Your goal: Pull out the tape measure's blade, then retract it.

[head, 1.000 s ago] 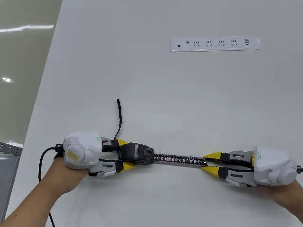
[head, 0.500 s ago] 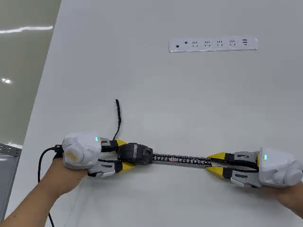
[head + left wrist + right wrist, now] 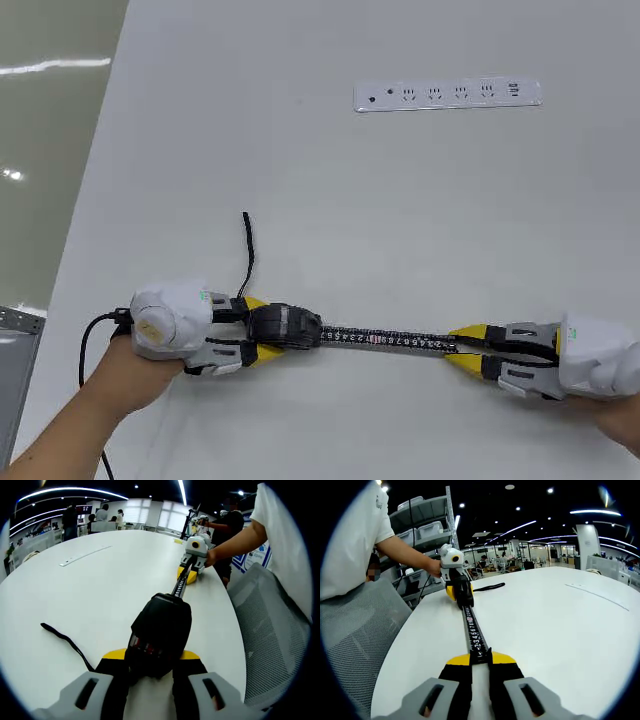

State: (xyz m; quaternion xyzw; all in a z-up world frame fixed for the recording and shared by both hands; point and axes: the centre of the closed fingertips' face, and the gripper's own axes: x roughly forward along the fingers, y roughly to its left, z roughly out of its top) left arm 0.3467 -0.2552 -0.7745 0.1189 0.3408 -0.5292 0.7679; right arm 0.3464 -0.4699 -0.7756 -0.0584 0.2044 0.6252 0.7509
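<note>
**Blade drawn out between two grippers**

The tape measure [image 3: 285, 326] lies low on the white table [image 3: 400, 200], near the edge closest to the person. Its black case sits between the yellow-tipped jaws of the left gripper [image 3: 262, 327]. The blade [image 3: 385, 340] runs flat along the tabletop from the case to the right gripper [image 3: 463, 346].

The left gripper view shows the case [image 3: 160, 635] from behind. The left gripper [image 3: 152, 655] has its jaws spread about as wide as the case, one pressed against each flank. Beyond it the blade [image 3: 179, 586] runs off to the right gripper [image 3: 187, 575].

The right gripper view brings the printed numerals on the blade [image 3: 475, 635] close. The right gripper [image 3: 480, 658] has its jaws nearly together, pinching the blade's end from both sides. The end hook is probably between them, but it is hidden. Far along the blade, the left gripper [image 3: 452, 587] holds the case [image 3: 465, 592].

A black wrist strap [image 3: 248, 250] trails from the case across the table, away from the person. A white power strip [image 3: 447, 95] lies well apart at the far side. A dark cable [image 3: 90, 340] leaves the back of the left gripper. The gripper views add a grey mesh chair [image 3: 270, 625] at the table's edge, and the right one shows metal shelving [image 3: 427, 515] behind the person.
</note>
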